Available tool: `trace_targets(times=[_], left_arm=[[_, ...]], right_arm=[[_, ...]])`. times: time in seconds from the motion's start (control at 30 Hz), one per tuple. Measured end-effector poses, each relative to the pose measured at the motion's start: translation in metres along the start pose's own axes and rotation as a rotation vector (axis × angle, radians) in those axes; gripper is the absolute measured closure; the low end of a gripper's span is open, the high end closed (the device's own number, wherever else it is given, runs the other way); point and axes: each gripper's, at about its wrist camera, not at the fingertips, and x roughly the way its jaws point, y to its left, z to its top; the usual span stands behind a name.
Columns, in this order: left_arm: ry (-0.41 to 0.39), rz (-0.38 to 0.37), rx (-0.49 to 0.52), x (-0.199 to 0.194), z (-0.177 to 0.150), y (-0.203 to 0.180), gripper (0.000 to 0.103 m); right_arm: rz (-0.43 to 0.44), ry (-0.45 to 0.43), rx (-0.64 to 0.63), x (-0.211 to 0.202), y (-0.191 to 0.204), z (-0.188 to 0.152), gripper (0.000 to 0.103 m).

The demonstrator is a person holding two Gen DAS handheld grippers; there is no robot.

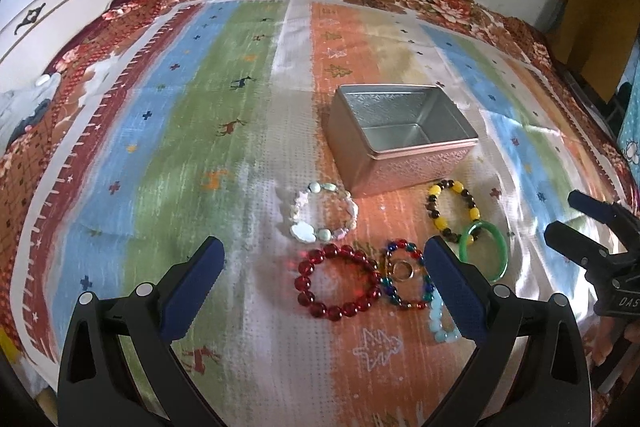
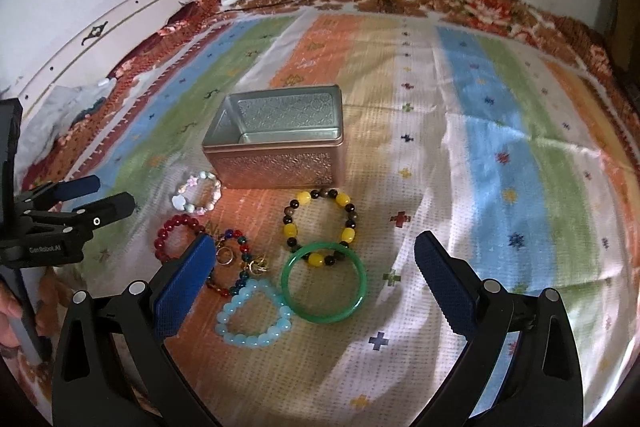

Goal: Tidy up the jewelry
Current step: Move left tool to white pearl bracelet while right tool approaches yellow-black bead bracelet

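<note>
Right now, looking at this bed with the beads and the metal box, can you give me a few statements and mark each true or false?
1. The metal tin is open and holds nothing. True.
2. The green bangle overlaps the yellow-and-brown bracelet. True.
3. The left claw grips the red bead bracelet. False: it is open, the bracelet lies on the cloth.
4. The right claw is closed. False: open, empty.
5. The pale blue bracelet is inside the tin. False: it lies on the cloth.
</note>
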Motion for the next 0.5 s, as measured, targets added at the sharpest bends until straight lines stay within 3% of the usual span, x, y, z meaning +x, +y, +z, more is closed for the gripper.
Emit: trace_targets(times=[0.5], left_arm=[[0.053,0.021,-0.007,0.025,0.022,0.013,0.006]], right_arm=[[-0.072,0.132,0.019,0.039,-0.016,0.019,0.003]])
